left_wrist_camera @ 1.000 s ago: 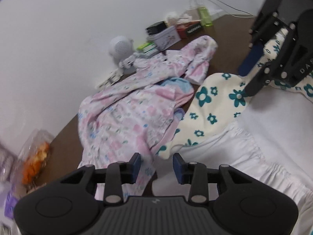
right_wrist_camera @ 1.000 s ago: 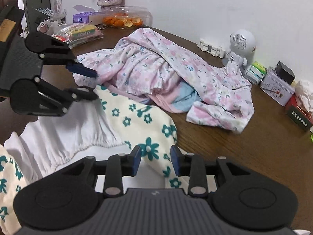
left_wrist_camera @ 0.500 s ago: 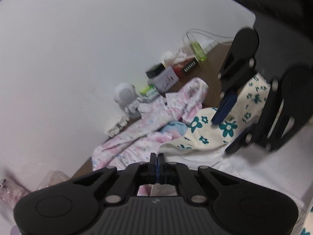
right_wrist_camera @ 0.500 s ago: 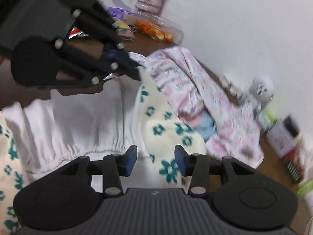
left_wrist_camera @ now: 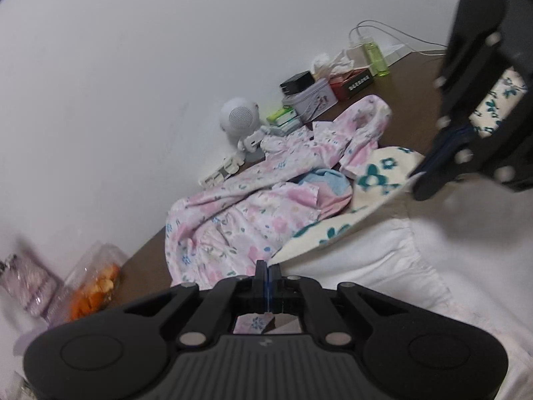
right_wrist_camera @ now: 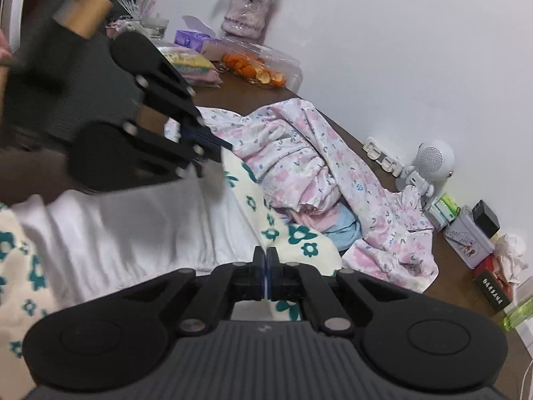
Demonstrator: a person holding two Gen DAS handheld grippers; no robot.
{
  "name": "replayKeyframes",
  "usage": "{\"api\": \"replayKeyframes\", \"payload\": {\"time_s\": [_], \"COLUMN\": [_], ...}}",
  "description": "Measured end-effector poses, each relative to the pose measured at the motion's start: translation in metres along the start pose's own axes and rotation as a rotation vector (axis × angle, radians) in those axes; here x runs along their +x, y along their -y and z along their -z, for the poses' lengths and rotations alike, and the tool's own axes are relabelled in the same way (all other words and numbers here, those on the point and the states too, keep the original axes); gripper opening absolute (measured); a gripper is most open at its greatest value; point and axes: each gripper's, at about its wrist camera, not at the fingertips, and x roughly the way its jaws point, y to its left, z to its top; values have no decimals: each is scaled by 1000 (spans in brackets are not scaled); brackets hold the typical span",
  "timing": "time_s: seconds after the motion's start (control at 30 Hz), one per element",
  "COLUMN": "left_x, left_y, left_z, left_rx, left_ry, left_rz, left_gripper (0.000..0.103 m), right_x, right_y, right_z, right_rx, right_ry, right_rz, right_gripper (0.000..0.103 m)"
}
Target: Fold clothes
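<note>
A cream garment with teal flowers (left_wrist_camera: 376, 173) (right_wrist_camera: 299, 236) and a white gathered inner side (left_wrist_camera: 383, 266) (right_wrist_camera: 133, 226) lies in front on the brown table (left_wrist_camera: 409, 76). My left gripper (left_wrist_camera: 267, 271) (right_wrist_camera: 216, 146) is shut on the garment's near flowered edge. My right gripper (right_wrist_camera: 267, 260) (left_wrist_camera: 418, 175) is shut on the same edge further along, so the edge is stretched between the two. Behind it lies a crumpled pink flowered garment (left_wrist_camera: 240, 220) (right_wrist_camera: 299, 153) with a blue piece tucked in it.
Along the white wall stand a white robot-shaped speaker (left_wrist_camera: 240, 123) (right_wrist_camera: 433, 163), a tin box (left_wrist_camera: 316, 100), a red box (left_wrist_camera: 353, 83) and a green bottle (left_wrist_camera: 376, 56). A bag of orange peel (right_wrist_camera: 256, 70), a tissue box (right_wrist_camera: 193, 38) and a vase (right_wrist_camera: 245, 16) stand further left.
Both grippers were open over the cream garment. The left closed on its edge first, then the right closed on it too. The right gripper has rolled and the edge now runs taut between them.
</note>
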Motion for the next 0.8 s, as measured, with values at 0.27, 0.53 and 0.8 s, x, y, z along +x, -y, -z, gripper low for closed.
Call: {"api": "replayKeyframes", "payload": {"time_s": [0.27, 0.53, 0.8], "left_x": [-5, -56, 0], "left_y": [-3, -46, -7], "left_z": [10, 20, -12], "left_rx": [-79, -386, -306], "left_ry": [-41, 62, -63], "left_rz": [4, 190, 258], "left_gripper": [5, 38, 11], "right_x": [14, 20, 13], "right_y": [-20, -20, -14], "right_z": [8, 14, 15], "right_rx": [-17, 35, 81], "right_ry": [-95, -123, -127], "right_rz": [-132, -159, -199], "right_gripper": [1, 1, 14]}}
